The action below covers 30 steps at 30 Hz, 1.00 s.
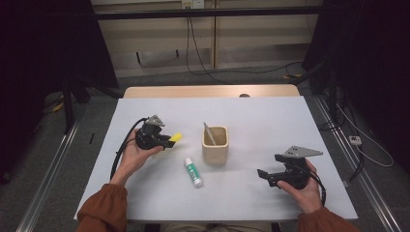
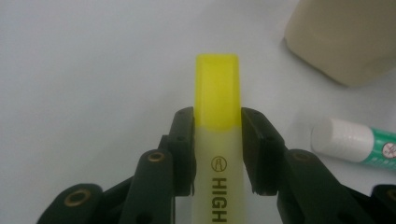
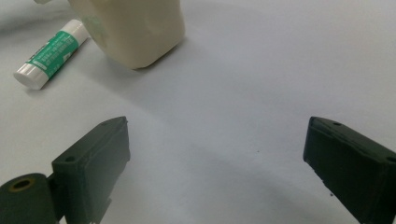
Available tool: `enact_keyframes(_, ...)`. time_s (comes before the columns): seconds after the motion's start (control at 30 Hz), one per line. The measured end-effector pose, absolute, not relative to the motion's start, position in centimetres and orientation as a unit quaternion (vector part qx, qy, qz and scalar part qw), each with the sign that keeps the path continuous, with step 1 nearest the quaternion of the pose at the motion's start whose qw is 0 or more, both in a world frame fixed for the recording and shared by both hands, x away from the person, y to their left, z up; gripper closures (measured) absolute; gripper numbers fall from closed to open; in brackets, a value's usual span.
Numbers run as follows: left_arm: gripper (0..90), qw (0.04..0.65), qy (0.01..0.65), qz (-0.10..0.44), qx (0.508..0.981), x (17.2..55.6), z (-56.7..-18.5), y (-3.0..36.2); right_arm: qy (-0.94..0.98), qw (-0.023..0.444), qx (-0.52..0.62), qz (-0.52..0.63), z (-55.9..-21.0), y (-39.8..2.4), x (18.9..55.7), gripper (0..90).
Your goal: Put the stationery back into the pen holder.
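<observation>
1 yellow highlighter (image 2: 217, 135) clamped in left tool (image 2: 217, 116); right tool (image 3: 215, 154) spread, empty.

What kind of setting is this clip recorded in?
Probably a lab or recording bay, not a home: a white-topped table stands between dark curtains, cables run over the grey floor, and floor rails flank the table.

I worked at a white table top (image 1: 270, 116), its pale wooden edge (image 1: 208, 91) showing on the side far from my tools. Beyond that stood light wood wall panels (image 1: 251, 36) with a socket plate (image 1: 192, 4) up top, black cables (image 1: 203, 63) hanging from it to the grey floor (image 1: 72, 140). Dark curtains (image 1: 43, 58) flanked both sides. Metal rails (image 1: 48, 169) ran along the floor outside each tool.
</observation>
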<state>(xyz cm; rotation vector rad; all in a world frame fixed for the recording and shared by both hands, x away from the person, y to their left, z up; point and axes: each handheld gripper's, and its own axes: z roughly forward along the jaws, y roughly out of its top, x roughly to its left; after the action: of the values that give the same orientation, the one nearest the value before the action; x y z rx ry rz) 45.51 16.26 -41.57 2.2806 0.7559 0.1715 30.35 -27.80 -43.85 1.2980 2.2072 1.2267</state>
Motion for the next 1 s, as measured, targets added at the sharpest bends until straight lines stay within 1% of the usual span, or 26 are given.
enact_keyframes(0.27, 67.0, 0.408, 0.298, 0.077, 0.859, 44.9, -40.3, 16.3, 0.769, 0.151, 0.451, 0.427, -43.8, -27.8, 30.3, 7.1)
enact_keyframes(0.43, 67.0, 0.434, 0.276, 0.093, 0.853, 44.5, -39.7, 16.1, 0.769, 0.151, 0.452, 0.427, -43.8, -27.8, 30.3, 6.9)
enact_keyframes(0.57, 67.0, 0.445, 0.271, 0.098, 0.848, 44.1, -39.4, 15.8, 0.769, 0.151, 0.451, 0.428, -43.9, -27.8, 30.4, 6.9)
enact_keyframes(1.0, 67.0, 0.497, 0.289, 0.108, 0.811, 43.2, -38.0, 15.7, 0.769, 0.151, 0.451, 0.428, -43.9, -27.8, 30.4, 6.9)
